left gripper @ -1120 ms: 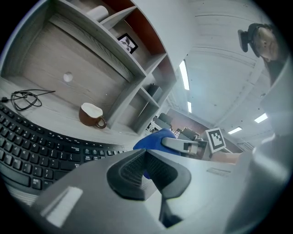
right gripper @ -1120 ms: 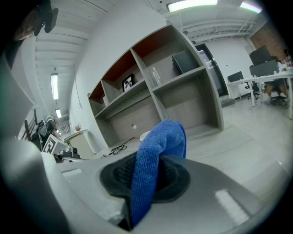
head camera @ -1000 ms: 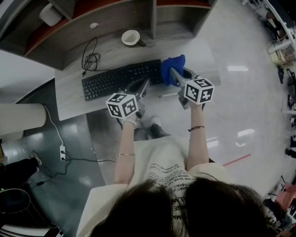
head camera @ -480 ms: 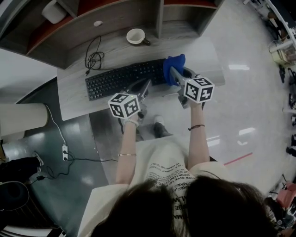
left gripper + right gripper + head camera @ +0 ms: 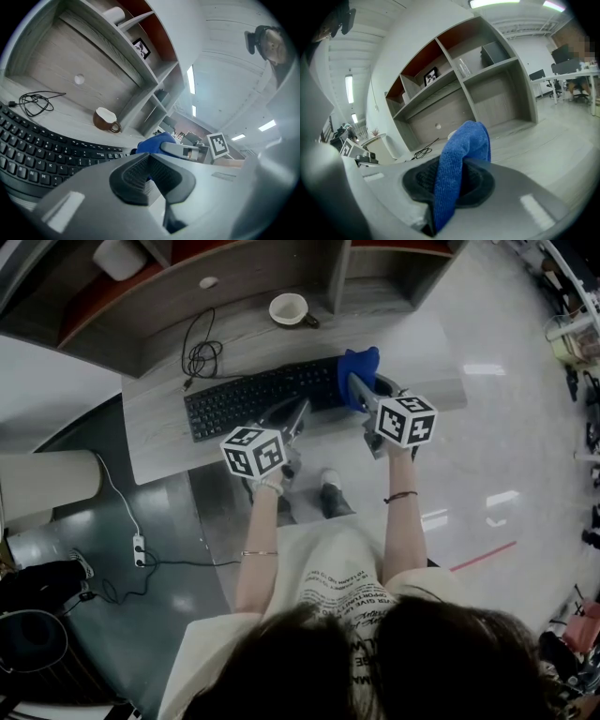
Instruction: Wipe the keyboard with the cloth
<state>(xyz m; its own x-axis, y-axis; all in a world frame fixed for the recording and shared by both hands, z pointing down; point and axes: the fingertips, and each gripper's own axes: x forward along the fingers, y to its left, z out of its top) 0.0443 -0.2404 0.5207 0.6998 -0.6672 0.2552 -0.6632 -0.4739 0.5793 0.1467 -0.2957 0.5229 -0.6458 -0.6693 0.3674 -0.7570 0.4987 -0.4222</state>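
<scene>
A black keyboard (image 5: 253,395) lies across the grey desk (image 5: 159,442). My right gripper (image 5: 364,390) is shut on a blue cloth (image 5: 359,369), which hangs folded over the keyboard's right end. In the right gripper view the cloth (image 5: 461,159) stands up out of the closed jaws of the right gripper (image 5: 457,180). My left gripper (image 5: 298,415) hovers at the keyboard's front edge, left of the cloth. Its pads meet with nothing between them. The left gripper view shows the keyboard (image 5: 37,150), the cloth (image 5: 152,143) and the left gripper (image 5: 149,171).
A brown cup (image 5: 289,308) with a white inside stands behind the keyboard, and a coiled black cable (image 5: 199,357) lies to its left. Shelves rise at the desk's back. A white power strip (image 5: 139,547) lies on the floor at the left.
The head view has drifted a little, so the desk sits further right in the picture. Both grippers keep their places relative to the keyboard, the cloth still held.
</scene>
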